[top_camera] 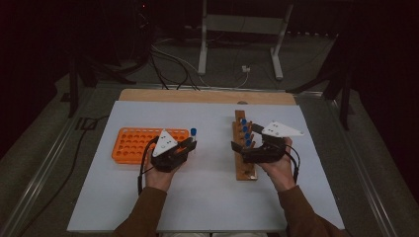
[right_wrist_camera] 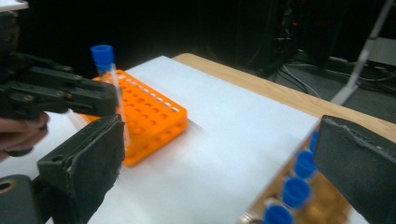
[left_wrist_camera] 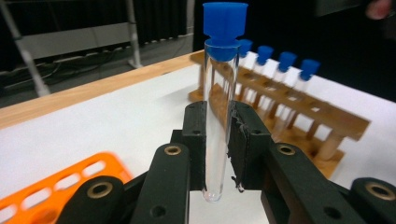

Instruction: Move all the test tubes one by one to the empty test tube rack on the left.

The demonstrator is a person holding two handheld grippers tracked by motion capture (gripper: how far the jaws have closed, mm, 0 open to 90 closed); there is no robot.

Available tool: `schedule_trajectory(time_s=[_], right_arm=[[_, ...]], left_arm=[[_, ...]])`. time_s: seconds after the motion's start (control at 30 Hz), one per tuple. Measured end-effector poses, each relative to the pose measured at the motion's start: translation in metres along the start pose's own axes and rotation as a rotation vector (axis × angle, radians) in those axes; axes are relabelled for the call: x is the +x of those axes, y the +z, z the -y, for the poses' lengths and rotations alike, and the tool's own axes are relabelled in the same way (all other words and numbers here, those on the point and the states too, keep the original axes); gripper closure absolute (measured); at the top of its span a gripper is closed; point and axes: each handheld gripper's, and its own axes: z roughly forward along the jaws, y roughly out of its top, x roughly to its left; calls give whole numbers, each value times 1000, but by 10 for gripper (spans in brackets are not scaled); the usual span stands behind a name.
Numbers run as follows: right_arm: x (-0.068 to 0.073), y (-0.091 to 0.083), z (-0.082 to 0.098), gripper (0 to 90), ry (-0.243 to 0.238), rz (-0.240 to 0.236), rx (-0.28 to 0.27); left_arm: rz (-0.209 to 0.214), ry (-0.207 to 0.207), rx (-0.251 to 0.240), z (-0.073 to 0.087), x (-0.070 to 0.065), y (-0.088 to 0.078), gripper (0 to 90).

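Black jaws of our left gripper (left_wrist_camera: 217, 140) pinch 1 clear tube (left_wrist_camera: 218, 116) upright at center frame, its blue cap on top. We see the orange rack (left_wrist_camera: 56, 191) at lower left, nearest this hand. Our right gripper (right_wrist_camera: 219, 168) stands spread, empty.

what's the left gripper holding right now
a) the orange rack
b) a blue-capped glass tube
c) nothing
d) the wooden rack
b: in the left gripper view the left gripper has its fingers clamped on the clear body of an upright blue-capped tube, held off the orange rack and apart from the wooden rack behind it.
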Motion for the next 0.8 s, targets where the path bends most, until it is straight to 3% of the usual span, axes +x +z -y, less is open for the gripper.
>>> schedule_trajectory(time_s=[0.23, 0.5, 0.7, 0.8], right_arm=[[-12, -12, 11, 0, 9, 33, -5], [-20, -24, 21, 0, 26, 51, -9], [-21, -26, 22, 0, 23, 51, -8], [-20, -27, 24, 0, 19, 49, -6]], left_arm=[[-55, -23, -2, 12, 14, -7, 783], [-91, -31, 26, 25, 21, -8, 782], [-102, -52, 57, 38, 26, -8, 782], [-106, -38, 105, 45, 24, -4, 781]])
